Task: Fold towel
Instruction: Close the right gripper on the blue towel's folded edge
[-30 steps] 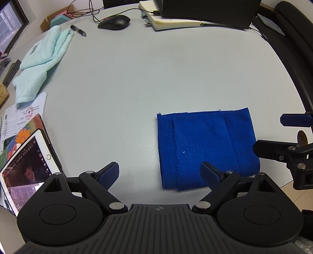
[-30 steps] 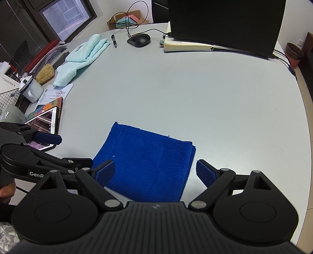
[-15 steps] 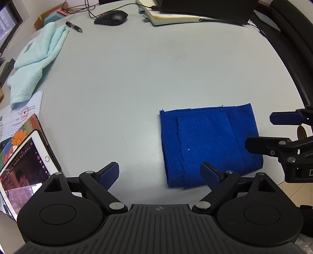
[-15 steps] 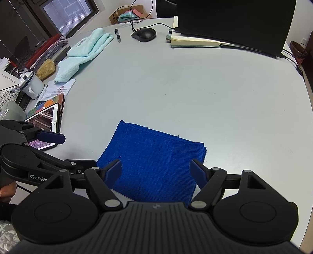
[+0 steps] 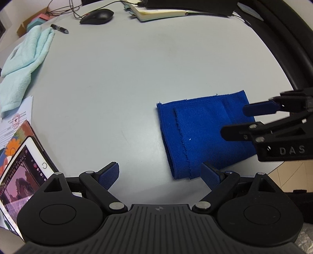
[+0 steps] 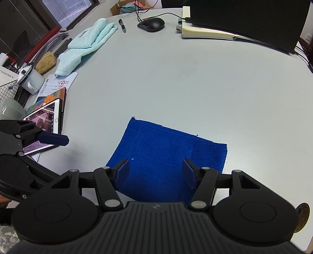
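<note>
A blue towel [image 5: 203, 134] lies folded flat on the grey table [image 5: 121, 78] near its front edge; it also shows in the right wrist view [image 6: 168, 156]. My left gripper [image 5: 160, 175] is open and empty, just left of the towel's near corner. My right gripper [image 6: 155, 173] is open and empty, its fingers over the towel's near part; it shows from the side in the left wrist view [image 5: 254, 117], over the towel's right edge.
A light green towel [image 6: 88, 41], a pen [image 6: 122, 25], a mouse [image 6: 151, 24] and a notebook [image 6: 205, 32] under a black monitor [image 6: 244, 15] lie at the back. A tablet [image 6: 46, 121] and papers [image 6: 56, 84] lie at the left. A black chair [image 5: 283, 39] stands right.
My right gripper has moved forward over the towel and its jaws have narrowed somewhat. My left gripper has shifted slightly toward the table. The towel has not moved.
</note>
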